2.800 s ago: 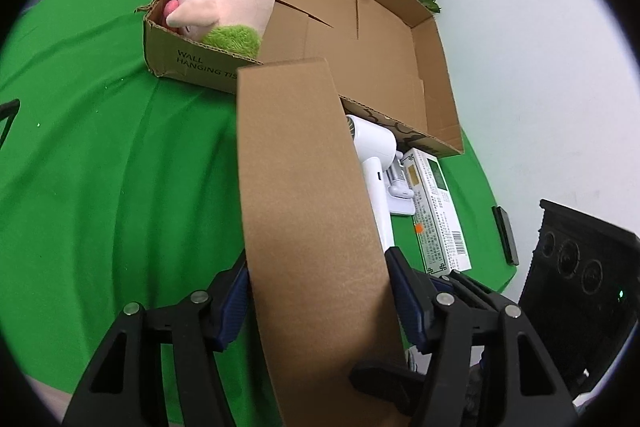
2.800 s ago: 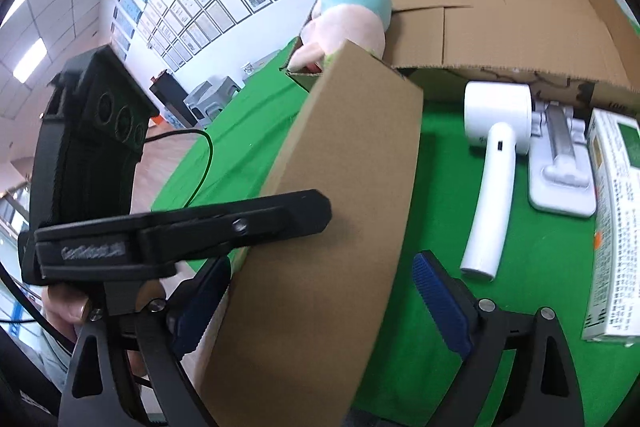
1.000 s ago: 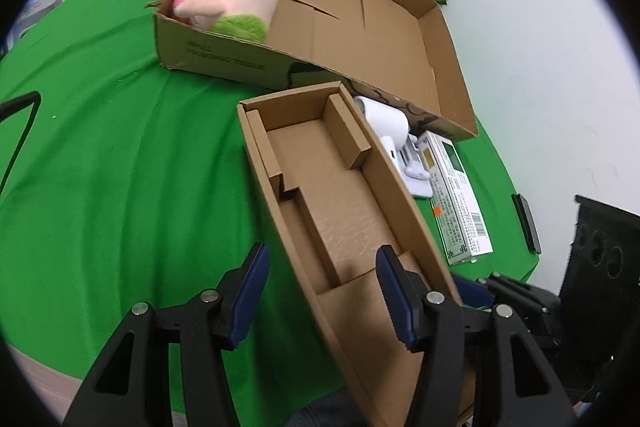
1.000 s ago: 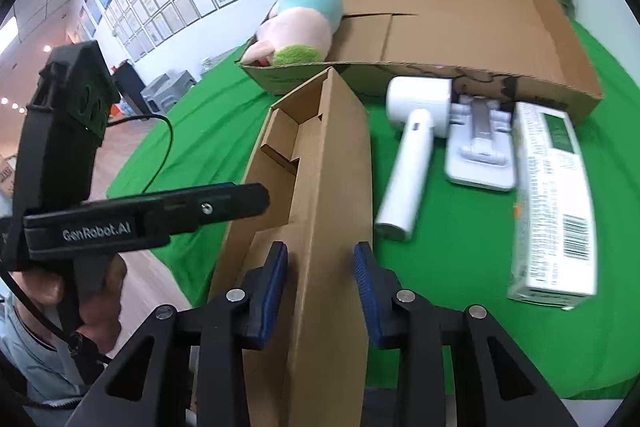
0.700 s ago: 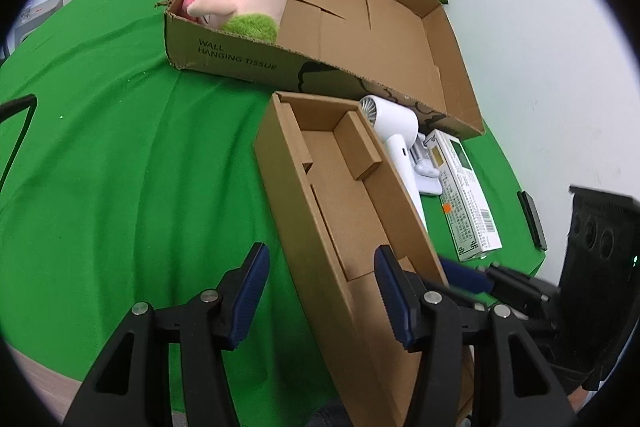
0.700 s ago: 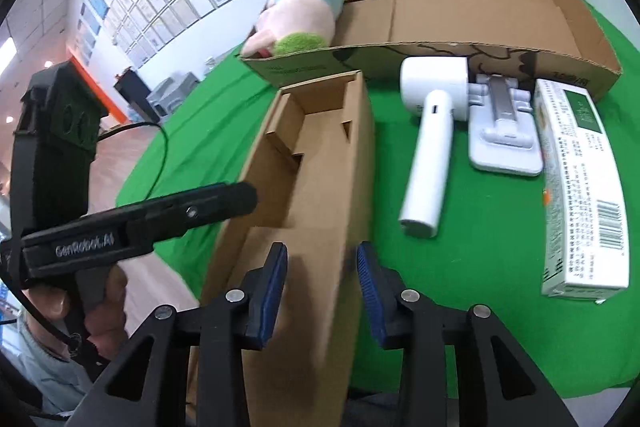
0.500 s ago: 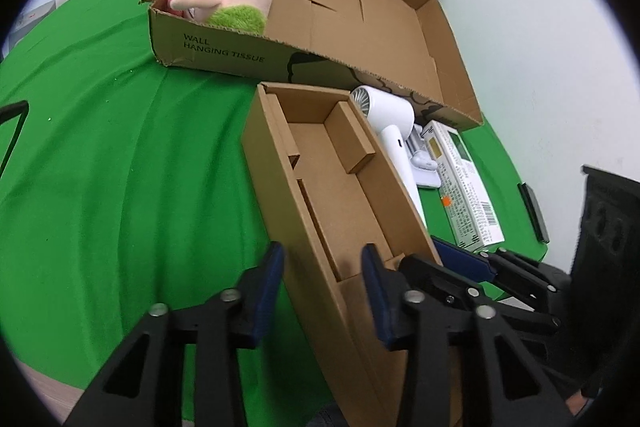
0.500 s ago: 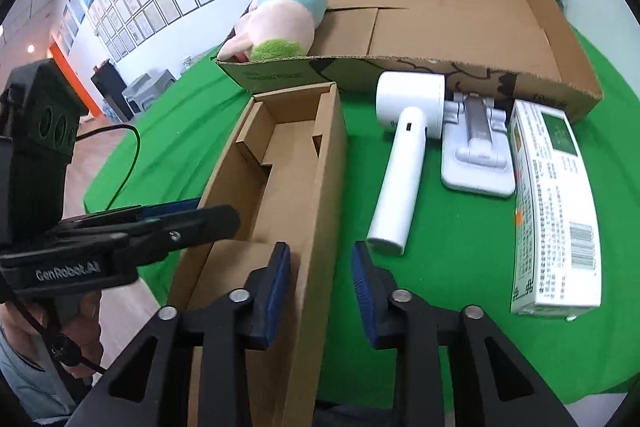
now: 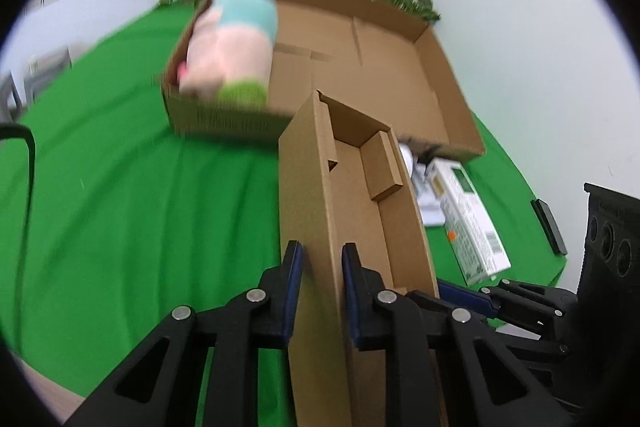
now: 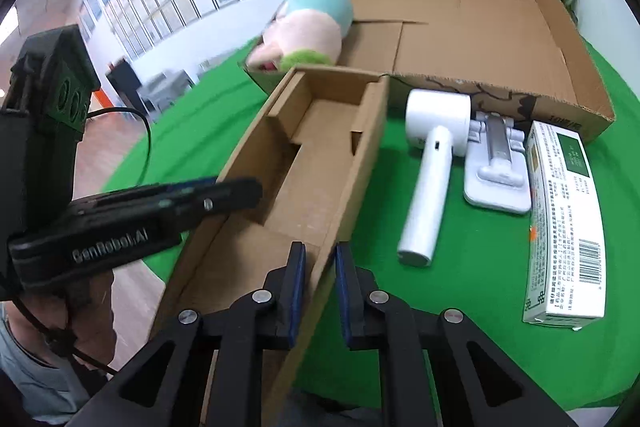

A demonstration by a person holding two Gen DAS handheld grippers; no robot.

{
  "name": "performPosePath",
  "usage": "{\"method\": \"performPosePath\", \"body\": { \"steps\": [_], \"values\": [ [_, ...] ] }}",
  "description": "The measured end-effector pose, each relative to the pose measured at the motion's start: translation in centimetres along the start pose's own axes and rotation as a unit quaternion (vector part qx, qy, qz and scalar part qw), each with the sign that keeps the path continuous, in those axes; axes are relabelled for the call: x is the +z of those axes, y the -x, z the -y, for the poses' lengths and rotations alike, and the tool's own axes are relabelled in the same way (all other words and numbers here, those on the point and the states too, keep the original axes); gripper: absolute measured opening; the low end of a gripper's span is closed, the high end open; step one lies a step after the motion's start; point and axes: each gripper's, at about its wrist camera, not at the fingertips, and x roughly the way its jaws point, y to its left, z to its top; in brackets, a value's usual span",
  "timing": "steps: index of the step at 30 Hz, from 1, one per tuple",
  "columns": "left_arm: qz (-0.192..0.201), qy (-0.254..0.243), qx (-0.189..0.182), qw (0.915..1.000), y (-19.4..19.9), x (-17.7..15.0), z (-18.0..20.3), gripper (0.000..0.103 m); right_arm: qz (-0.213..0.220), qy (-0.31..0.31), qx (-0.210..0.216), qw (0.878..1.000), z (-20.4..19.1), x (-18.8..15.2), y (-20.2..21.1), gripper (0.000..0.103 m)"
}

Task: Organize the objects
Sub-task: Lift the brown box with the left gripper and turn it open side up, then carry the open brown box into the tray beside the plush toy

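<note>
Narrow cardboard box (image 10: pixel 320 163): left hand-held gripper (image 9: pixel 322 291) pinches one long wall, right hand-held gripper (image 10: pixel 319 291) the opposite.

Right claw (image 10: pixel 319 289) clamps the narrow cardboard box's (image 10: pixel 320 163) right wall, having just closed; left claw (image 10: pixel 224 193) grips its left wall; hairdryer (image 10: pixel 430 163) lies to the right.

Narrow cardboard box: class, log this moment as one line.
left claw: shut on left wall | right claw: shut on right wall | narrow cardboard box: open, empty | plush toy: in big box

Both wrist views look steeply down, close over the narrow box (image 9: pixel 352 211), sharing the big carton (image 10: pixel 480 27) beyond.
</note>
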Motion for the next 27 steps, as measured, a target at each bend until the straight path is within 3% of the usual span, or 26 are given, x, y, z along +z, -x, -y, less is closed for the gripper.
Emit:
{"method": "performPosePath", "body": {
  "steps": [12, 16, 21, 27],
  "values": [
    [0.039, -0.031, 0.001, 0.9988, 0.3, 5.0, 2.3, 0.017, 0.067, -0.019, -0.016, 0.997, 1.0, 3.4, 2.6, 0.011],
    [0.061, -0.057, 0.001, 0.9965, 0.5, 8.3, 3.9, 0.017, 0.114, -0.022, -0.03, 0.993, 1.9, 6.4, 4.6, 0.01],
    [0.108, -0.096, 0.012, 0.9894, 1.0, 13.0, 6.4, 0.017, 0.143, -0.013, -0.044, 0.989, 2.9, 10.3, 6.2, 0.01],
    [0.138, -0.104, 0.008, 0.9849, 0.3, 18.2, 7.3, 0.016, 0.181, -0.016, -0.056, 0.982, 4.4, 15.5, 7.8, 0.01]
  ]
}}
